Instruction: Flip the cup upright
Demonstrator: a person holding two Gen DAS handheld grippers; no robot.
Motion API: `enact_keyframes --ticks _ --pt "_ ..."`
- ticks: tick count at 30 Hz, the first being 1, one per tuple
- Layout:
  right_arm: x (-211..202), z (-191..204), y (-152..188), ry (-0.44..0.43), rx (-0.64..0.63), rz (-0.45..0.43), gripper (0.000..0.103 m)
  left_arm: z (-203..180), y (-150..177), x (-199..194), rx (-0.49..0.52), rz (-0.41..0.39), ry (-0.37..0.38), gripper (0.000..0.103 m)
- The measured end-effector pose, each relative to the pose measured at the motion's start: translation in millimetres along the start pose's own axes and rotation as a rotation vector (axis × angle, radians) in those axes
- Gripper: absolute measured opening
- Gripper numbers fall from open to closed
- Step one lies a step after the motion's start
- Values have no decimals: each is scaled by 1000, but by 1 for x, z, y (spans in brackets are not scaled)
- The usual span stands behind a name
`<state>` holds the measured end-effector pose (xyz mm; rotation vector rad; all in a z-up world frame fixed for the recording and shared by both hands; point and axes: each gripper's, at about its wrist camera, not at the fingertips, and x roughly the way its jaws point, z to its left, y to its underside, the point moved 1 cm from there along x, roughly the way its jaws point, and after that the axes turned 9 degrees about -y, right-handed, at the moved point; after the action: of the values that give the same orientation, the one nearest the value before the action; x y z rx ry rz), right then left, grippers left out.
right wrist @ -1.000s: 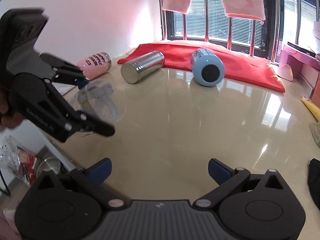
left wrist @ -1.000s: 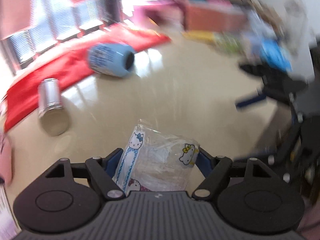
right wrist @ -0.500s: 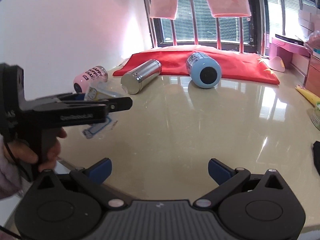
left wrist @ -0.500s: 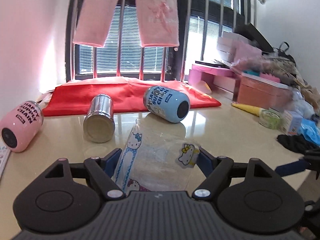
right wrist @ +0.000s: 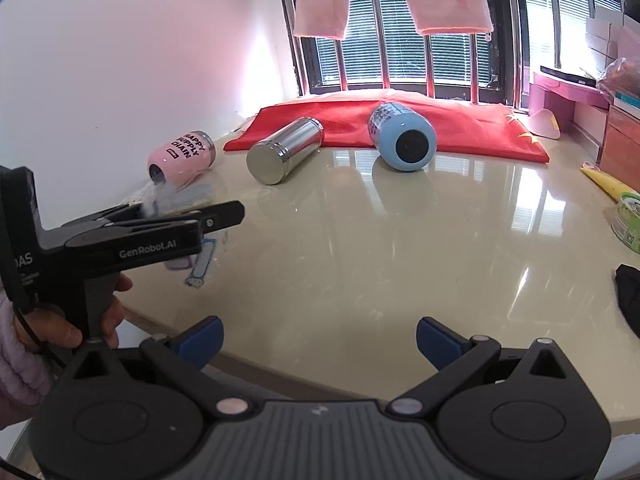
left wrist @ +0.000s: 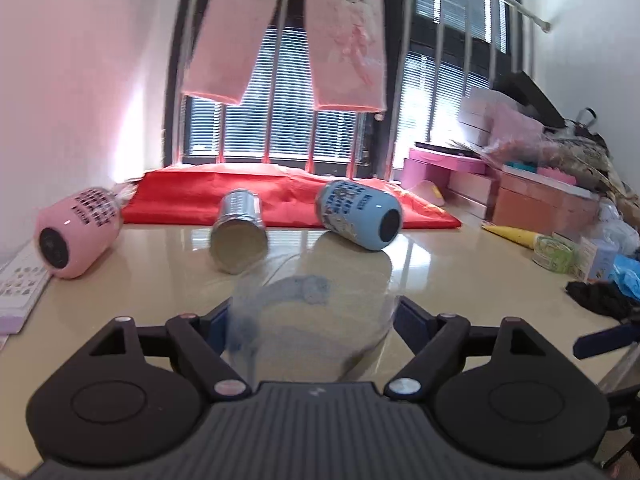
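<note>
A clear plastic cup with cartoon cat prints [left wrist: 308, 320] sits between the fingers of my left gripper [left wrist: 312, 320], blurred by motion. In the right wrist view the left gripper [right wrist: 192, 216] is level at the table's left edge, with the clear cup [right wrist: 192, 236] showing around its fingers. My right gripper [right wrist: 320, 336] is open and empty above the near edge of the beige table [right wrist: 380, 260]. Three other cups lie on their sides at the back: a pink one [right wrist: 182, 156], a steel one [right wrist: 284, 156] and a blue one [right wrist: 402, 138].
A red cloth [right wrist: 400, 124] lies under the window behind the cups. Pink and orange boxes [left wrist: 532, 196], a yellow cone [left wrist: 510, 234], a green tub [left wrist: 556, 250] and a black item [left wrist: 600, 296] crowd the right side. A printed sheet [left wrist: 20, 292] lies at left.
The left gripper has turned with the clear cup from pointing down at the table to level. The cup now looks smeared and is rotating in the grip. The right gripper stayed put.
</note>
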<state>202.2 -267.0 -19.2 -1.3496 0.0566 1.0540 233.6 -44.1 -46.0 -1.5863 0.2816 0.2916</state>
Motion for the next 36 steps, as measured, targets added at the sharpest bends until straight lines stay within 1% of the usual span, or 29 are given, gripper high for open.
enact_keyframes --ticks 2,4,6,9,12,15,20,25,27,33,36 --pt "-2 3 1 -6 0 -10 103 6 0 -4 -18 -3 -10 87" --pt "-3 6 3 -10 -3 -20 103 9 0 -8 -14 -8 -16 90" --pt "-3 11 4 -12 -12 -31 103 9 -1 -14 -6 -18 -15 90" --pt "-3 19 6 -4 -26 -54 103 11 -6 -25 -9 -40 -17 98" --pt "-9 28 9 0 -40 -88 103 13 -14 -43 2 -75 -14 103" --pt "-18 40 13 8 -54 -135 103 16 -19 -68 12 -91 -2 103" --pt "-37 64 27 25 -88 -238 103 23 -15 -114 -30 -146 -21 103" --pt "-54 89 42 49 -123 -302 103 32 -10 -157 -22 -160 -83 103" --pt "-63 99 47 58 -133 -331 103 36 -8 -175 -22 -178 -110 103" --pt "-89 124 65 118 -147 -436 103 42 8 -227 7 -199 -143 103" --pt "-96 132 75 159 -149 -458 103 41 20 -239 11 -202 -126 103"
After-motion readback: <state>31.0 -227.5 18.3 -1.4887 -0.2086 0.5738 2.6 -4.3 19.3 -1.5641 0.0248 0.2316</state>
